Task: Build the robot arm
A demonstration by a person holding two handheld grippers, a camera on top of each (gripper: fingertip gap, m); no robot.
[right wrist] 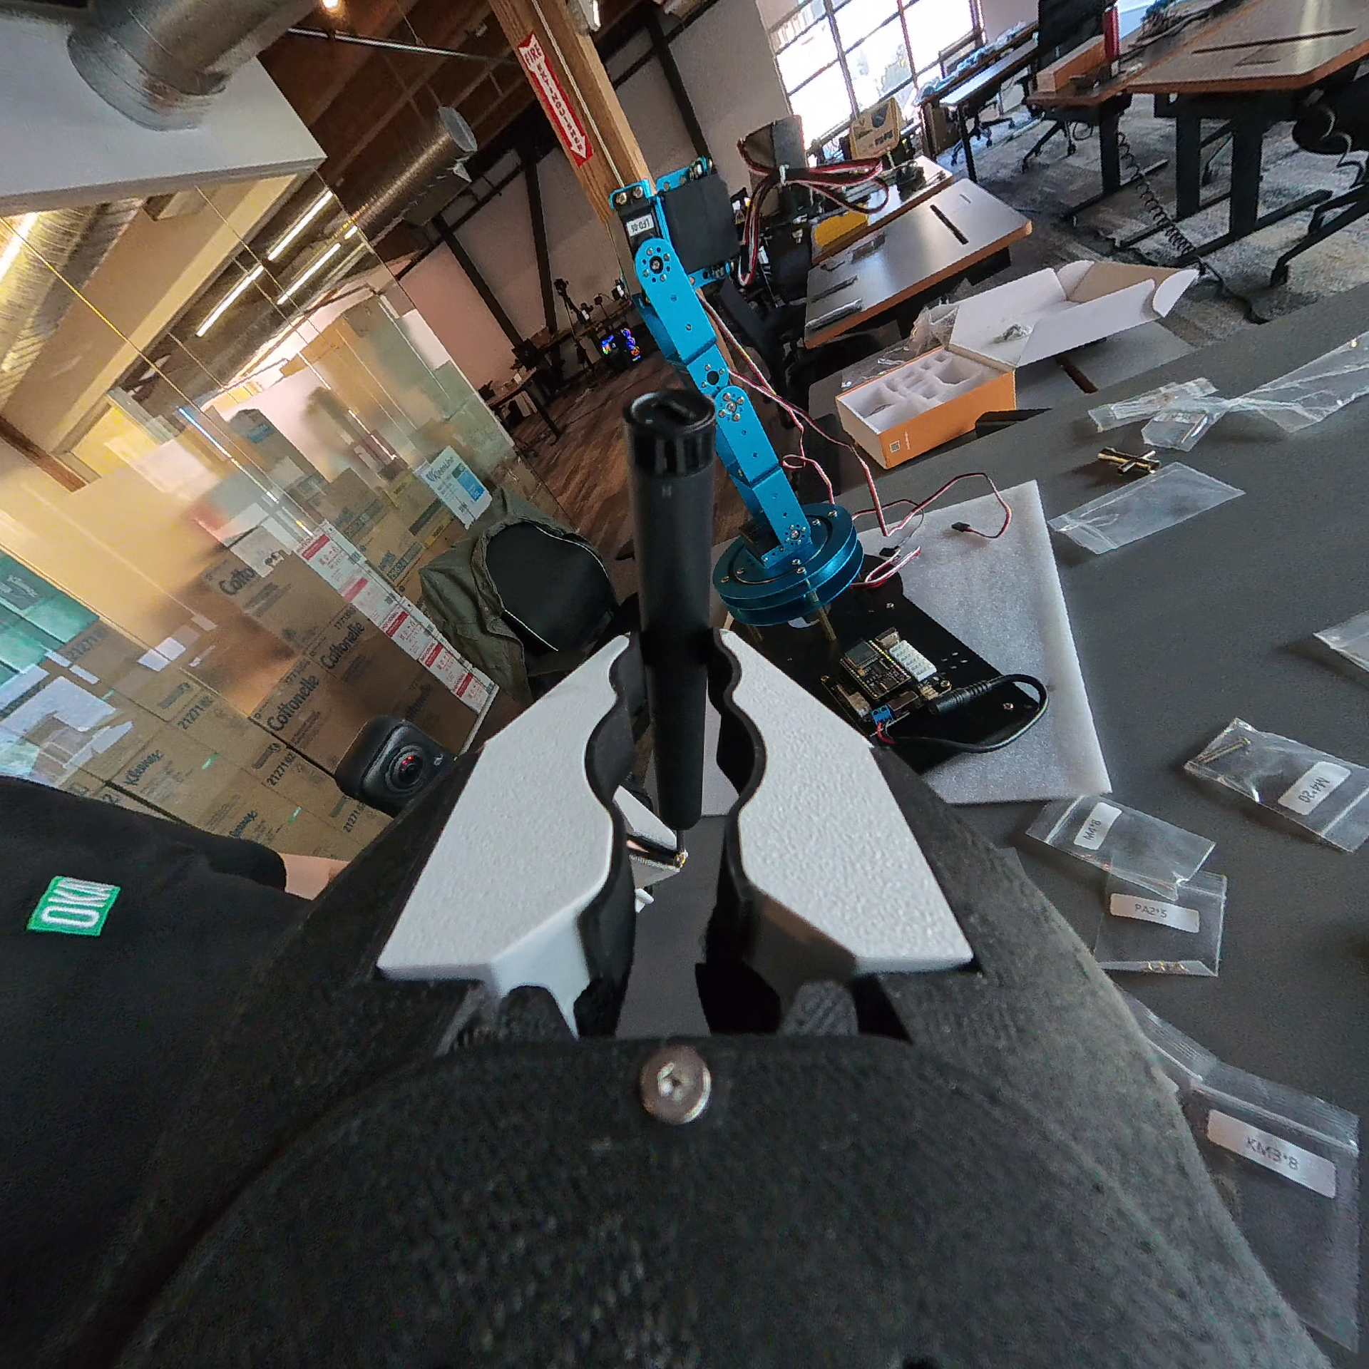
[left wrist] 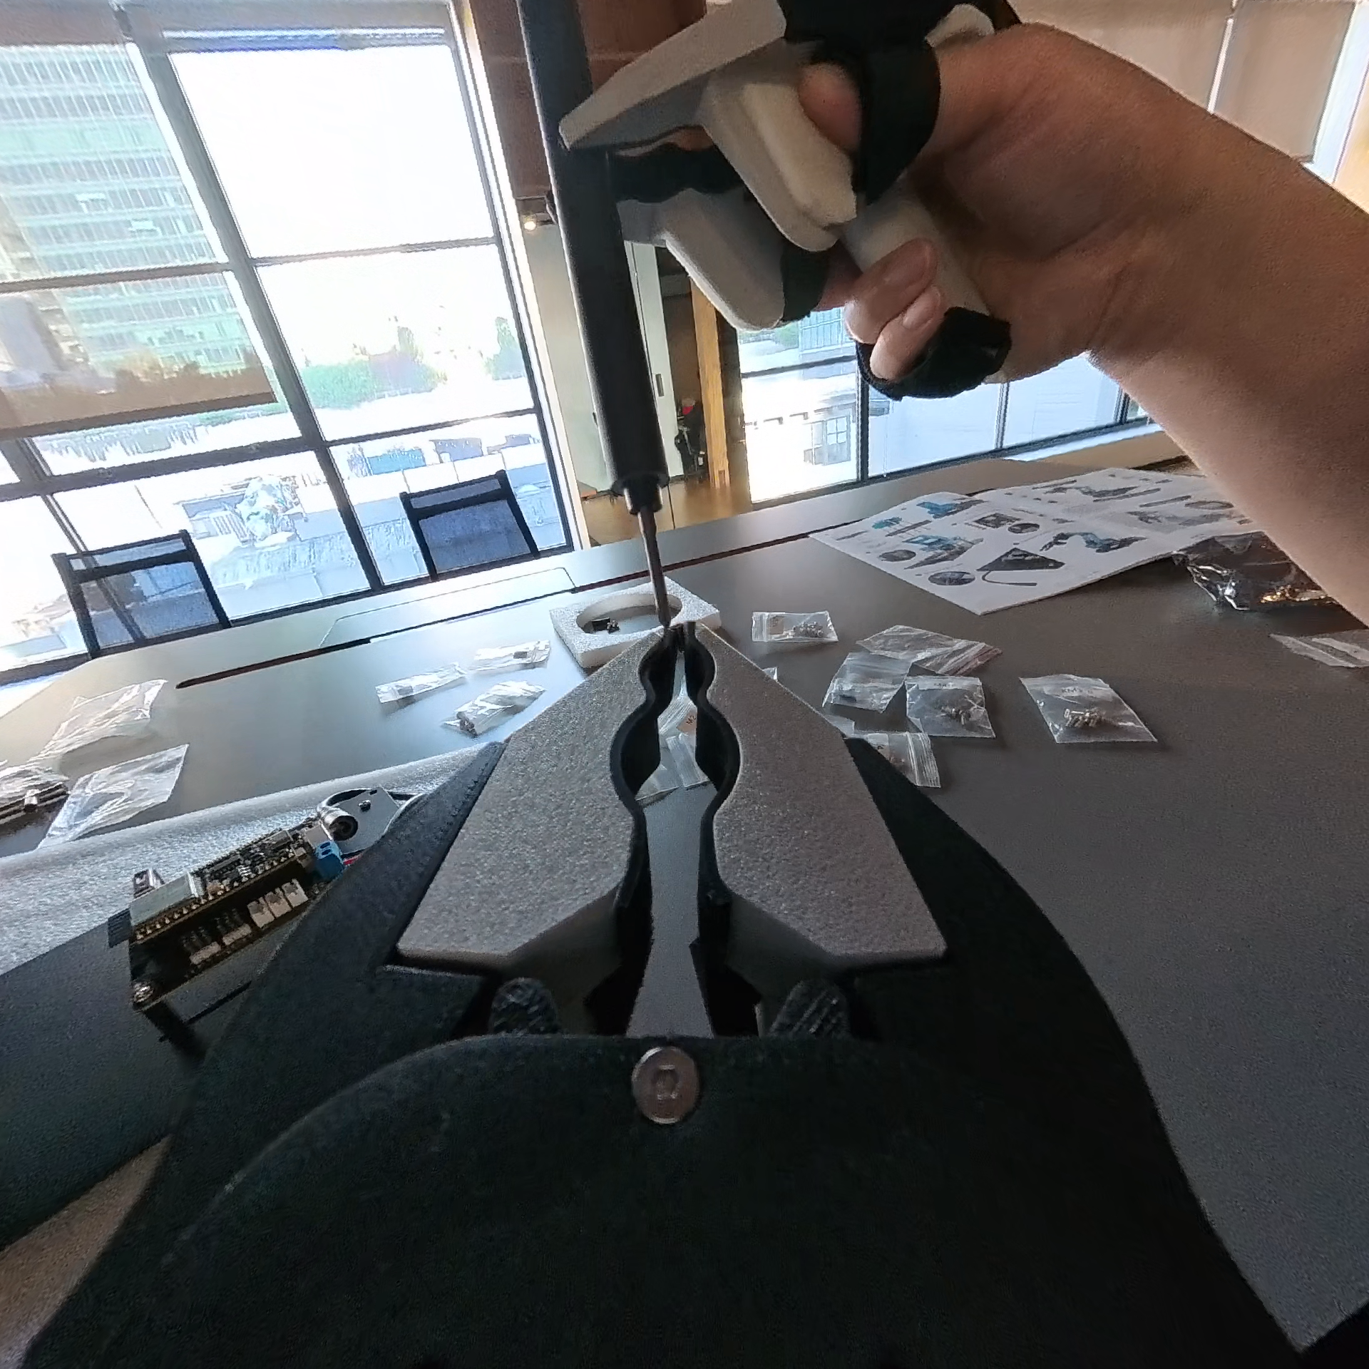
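Jaws of left gripper [left wrist: 680, 631] nearly closed, pinching a small screw [left wrist: 673, 632] at frame centre; right gripper [right wrist: 678, 741] clamps black screwdriver [right wrist: 670, 593], long axis upright, bit tip meeting that screw from above.

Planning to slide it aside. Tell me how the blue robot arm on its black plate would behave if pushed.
The blue robot arm stands tall over a narrow round base, so a high push would likely tip it. Its black plate rests on white foam, probably dragging. Wires may snag.

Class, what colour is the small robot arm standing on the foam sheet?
Bright blue robot arm, clearest in the right wrist view.
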